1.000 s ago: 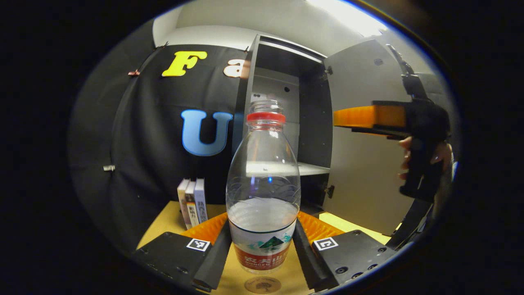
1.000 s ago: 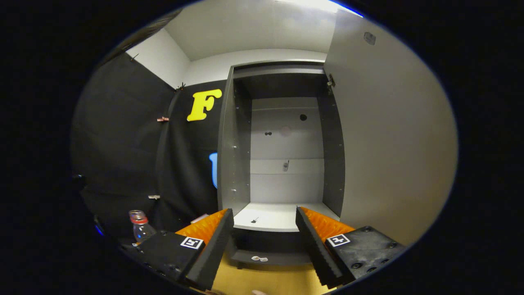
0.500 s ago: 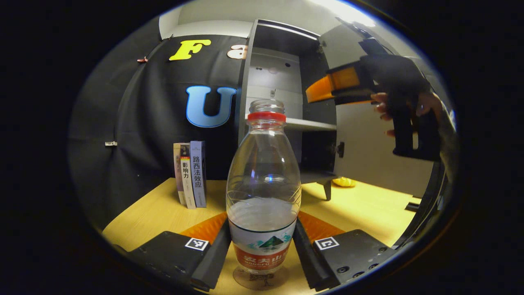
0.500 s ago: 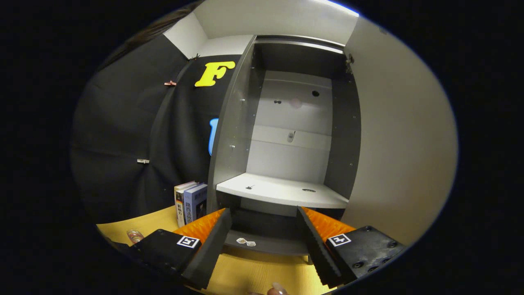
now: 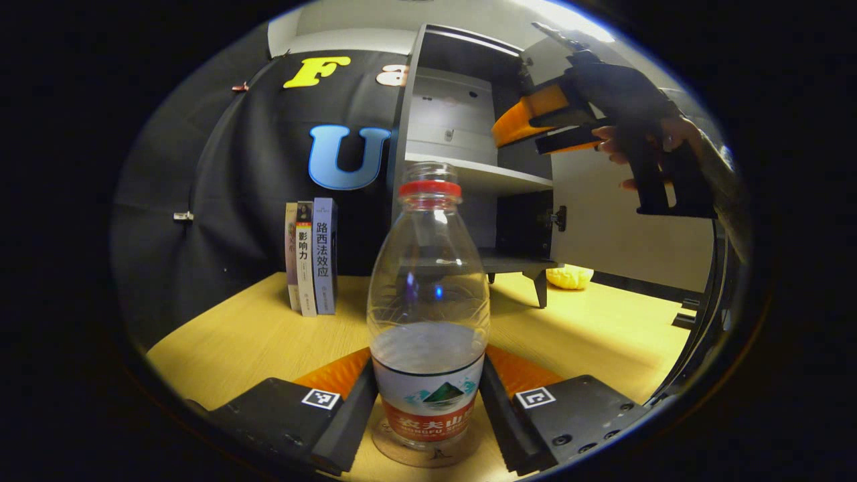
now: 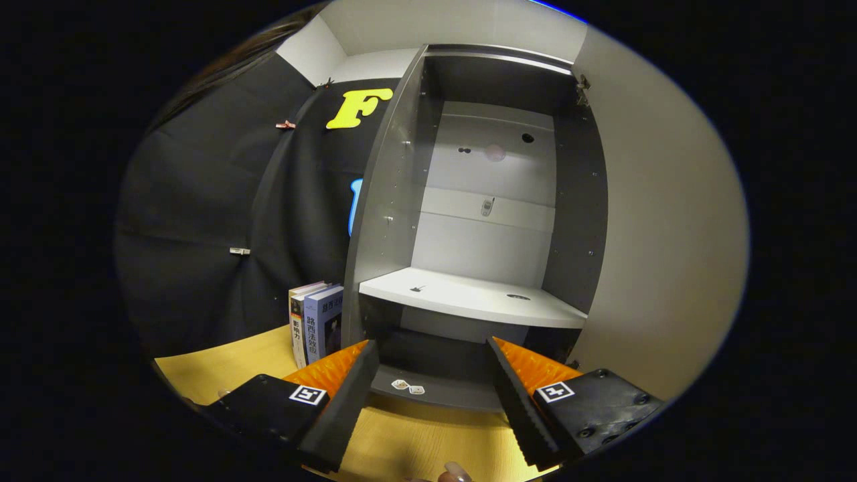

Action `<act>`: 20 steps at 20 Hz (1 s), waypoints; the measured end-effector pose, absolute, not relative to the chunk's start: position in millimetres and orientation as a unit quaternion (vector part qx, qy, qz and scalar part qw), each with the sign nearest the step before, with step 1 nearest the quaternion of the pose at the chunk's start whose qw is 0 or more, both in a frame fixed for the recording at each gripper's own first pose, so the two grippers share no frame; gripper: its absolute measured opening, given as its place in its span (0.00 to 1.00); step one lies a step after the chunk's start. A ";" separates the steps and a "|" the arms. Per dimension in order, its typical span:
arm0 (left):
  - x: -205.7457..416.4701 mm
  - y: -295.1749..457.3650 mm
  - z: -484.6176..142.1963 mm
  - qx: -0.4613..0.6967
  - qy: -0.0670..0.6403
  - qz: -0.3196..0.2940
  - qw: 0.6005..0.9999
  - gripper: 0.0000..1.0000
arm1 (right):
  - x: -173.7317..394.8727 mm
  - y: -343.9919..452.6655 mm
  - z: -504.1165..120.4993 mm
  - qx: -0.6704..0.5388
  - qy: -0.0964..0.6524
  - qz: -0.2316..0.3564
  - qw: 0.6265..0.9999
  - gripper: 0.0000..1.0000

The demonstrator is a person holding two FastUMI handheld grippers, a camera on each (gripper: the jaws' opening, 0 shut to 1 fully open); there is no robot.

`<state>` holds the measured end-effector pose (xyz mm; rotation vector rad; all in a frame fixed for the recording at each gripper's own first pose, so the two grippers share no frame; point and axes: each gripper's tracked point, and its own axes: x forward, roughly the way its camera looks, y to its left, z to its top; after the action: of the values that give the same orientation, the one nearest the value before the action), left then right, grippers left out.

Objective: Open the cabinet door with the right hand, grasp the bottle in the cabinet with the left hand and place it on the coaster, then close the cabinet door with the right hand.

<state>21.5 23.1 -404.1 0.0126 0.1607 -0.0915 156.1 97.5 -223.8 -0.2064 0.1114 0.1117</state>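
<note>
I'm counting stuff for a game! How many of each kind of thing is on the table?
Bottles: 1
Books: 3
Coasters: 1
Cabinets: 1
Yellow lumps: 1
Total: 7

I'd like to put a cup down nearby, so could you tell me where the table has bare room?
Bare table lies between the books and the bottle, and right of the bottle toward the open cabinet door. The white shelf is bare. It is crowded at the coaster, where the left gripper flanks the bottle.
</note>
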 end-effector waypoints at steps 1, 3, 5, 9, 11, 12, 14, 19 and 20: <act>20.5 23.6 -407.3 0.008 0.087 -0.044 0.995 0.82 | 155.2 97.6 -223.4 -0.104 0.057 0.057 0.991 0.98; 15.6 29.4 -401.7 0.009 0.080 -0.034 0.996 0.88 | 153.6 96.3 -222.5 -0.106 0.058 0.058 0.991 0.98; 14.0 28.2 -390.7 0.004 0.069 -0.038 0.997 0.97 | 151.5 95.4 -221.5 -0.109 0.059 0.058 0.991 0.98; 15.4 16.7 -366.8 0.037 0.069 -0.059 0.995 0.96 | 145.1 96.7 -207.5 -0.106 0.057 0.055 0.991 0.98; 14.9 12.5 -335.5 0.063 0.042 -0.066 0.995 0.96 | 140.5 93.3 -192.4 -0.109 0.054 0.047 0.991 0.98; 17.0 11.3 -316.9 0.071 0.027 -0.068 0.995 0.96 | 136.8 92.1 -184.7 -0.110 0.054 0.045 0.991 0.97; 19.1 11.6 -287.5 0.070 0.013 -0.074 0.995 0.95 | 128.0 87.2 -163.9 -0.114 0.052 0.037 0.991 0.98; 12.3 7.0 -197.6 0.014 0.012 -0.096 0.995 0.96 | 93.9 66.9 -96.3 -0.120 0.027 0.003 0.992 0.98; 10.7 5.2 -175.2 0.013 0.008 -0.103 0.995 0.96 | 84.8 60.2 -87.4 -0.119 0.031 -0.006 0.992 0.98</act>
<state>10.7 5.2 -175.2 0.0254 0.0158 -0.2058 84.8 60.2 -87.4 -0.2382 0.0627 -0.0129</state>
